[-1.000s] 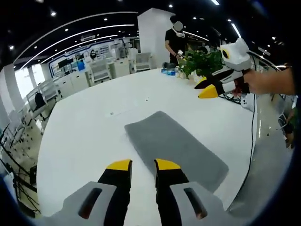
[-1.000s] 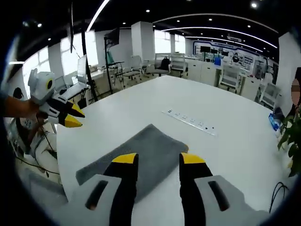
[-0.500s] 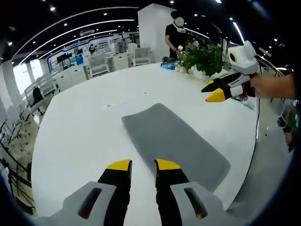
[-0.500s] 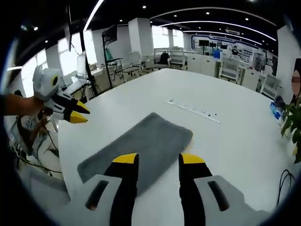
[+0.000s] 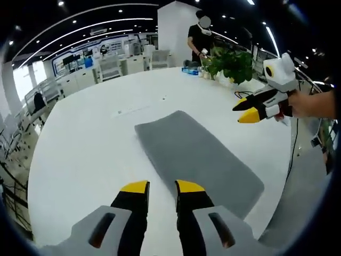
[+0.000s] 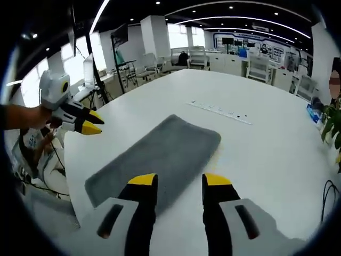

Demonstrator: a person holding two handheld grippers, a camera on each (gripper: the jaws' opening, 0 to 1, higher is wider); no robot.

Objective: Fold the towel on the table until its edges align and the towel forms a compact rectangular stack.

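1. A grey rectangular terry towel (image 5: 198, 160) is laid flat on the white tabletop (image 5: 90, 144), lengthwise along the tabletop's near edge; it is seen again in the right gripper view (image 6: 157, 154).
2. The left hand-held gripper (image 5: 161, 186), black with yellow tips, is held above the tabletop just short of one short end of the towel. Its jaws are parted by a narrow gap and nothing is held between them.
3. The right hand-held gripper (image 6: 179, 180) is held above the opposite short end of the towel. Its jaws are parted wider and are empty.
4. Each hand-held gripper is seen from the other's view, raised clear of the towel: the right one (image 5: 249, 113) and the left one (image 6: 91, 124).
5. A green potted plant (image 5: 230, 63) stands at the far side of the tabletop from the towel.
6. A white power strip (image 6: 218, 111) lies on the tabletop beyond the towel, well apart from it.
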